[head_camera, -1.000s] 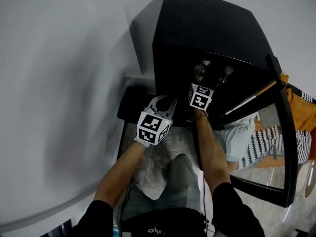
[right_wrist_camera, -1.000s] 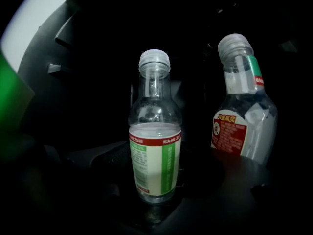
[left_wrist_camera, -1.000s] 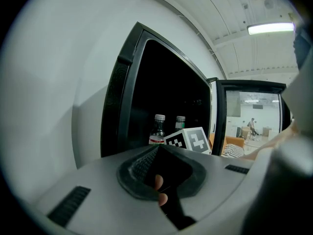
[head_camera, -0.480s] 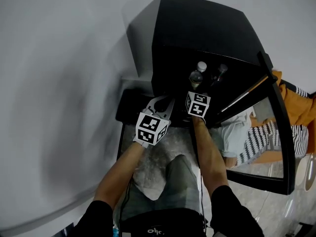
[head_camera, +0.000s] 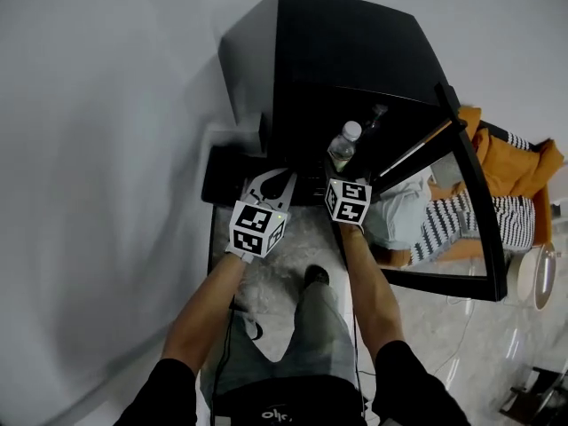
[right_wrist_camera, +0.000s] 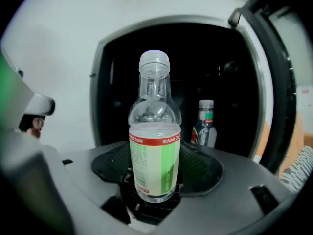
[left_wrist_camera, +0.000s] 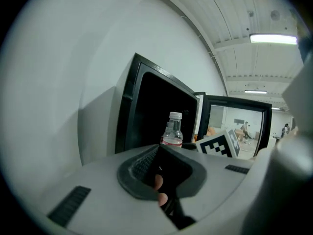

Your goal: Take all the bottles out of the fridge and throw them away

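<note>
Two bottles show in your right gripper view: a clear bottle (right_wrist_camera: 155,151) with a green and white label and a red band, and a second bottle (right_wrist_camera: 205,126) with a white cap standing farther back in the dark of the fridge (right_wrist_camera: 220,58). Your right tongs (right_wrist_camera: 156,175) are clamped on the lower part of the clear bottle, which stands upright between the pads. From the head view, that clear bottle (head_camera: 342,149) sits just in front of the fridge (head_camera: 355,51) opening, with your right tongs (head_camera: 342,174) below it and the door (head_camera: 444,284) swung wide to your right. Your left tongs (head_camera: 271,183) hang beside the right ones, near the lower left corner of the fridge and over the pale floor (head_camera: 293,256). In the left gripper view those left tongs (left_wrist_camera: 161,163) stand apart with nothing between the pads; only your own fingers (left_wrist_camera: 157,182) show through the gap, and beyond them you see the clear bottle (left_wrist_camera: 172,131) and the marker cube (left_wrist_camera: 217,146) of your right gripper. A plain white wall (head_camera: 106,149) fills your left side.
</note>
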Demonstrator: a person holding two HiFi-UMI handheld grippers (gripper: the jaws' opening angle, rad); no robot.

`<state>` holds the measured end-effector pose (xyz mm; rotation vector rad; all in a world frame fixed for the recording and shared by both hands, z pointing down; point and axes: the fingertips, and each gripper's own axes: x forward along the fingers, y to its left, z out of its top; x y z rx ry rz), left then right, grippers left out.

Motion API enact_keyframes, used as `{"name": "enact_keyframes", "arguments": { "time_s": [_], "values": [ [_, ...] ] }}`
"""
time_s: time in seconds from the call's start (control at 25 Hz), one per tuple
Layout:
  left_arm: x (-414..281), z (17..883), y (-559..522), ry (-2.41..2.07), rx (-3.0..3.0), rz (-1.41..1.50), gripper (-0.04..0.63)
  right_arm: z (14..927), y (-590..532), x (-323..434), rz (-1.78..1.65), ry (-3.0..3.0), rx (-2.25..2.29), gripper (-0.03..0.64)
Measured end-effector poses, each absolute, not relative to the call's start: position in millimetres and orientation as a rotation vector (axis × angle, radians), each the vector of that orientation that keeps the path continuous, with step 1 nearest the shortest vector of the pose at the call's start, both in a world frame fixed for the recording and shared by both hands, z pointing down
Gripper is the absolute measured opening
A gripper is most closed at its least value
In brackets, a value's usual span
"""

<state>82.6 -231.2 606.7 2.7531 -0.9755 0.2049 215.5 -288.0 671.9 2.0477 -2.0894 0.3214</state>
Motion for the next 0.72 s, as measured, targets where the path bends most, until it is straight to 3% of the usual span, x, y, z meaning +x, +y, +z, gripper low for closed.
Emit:
{"name": "enact_keyframes", "arguments": {
  "time_s": [0.72],
  "values": [
    [37,459,-153,-0.936,2.693,0.271,0.0,484,-134,175,0.416,-2.098,2.03,0.307]
  ]
}}
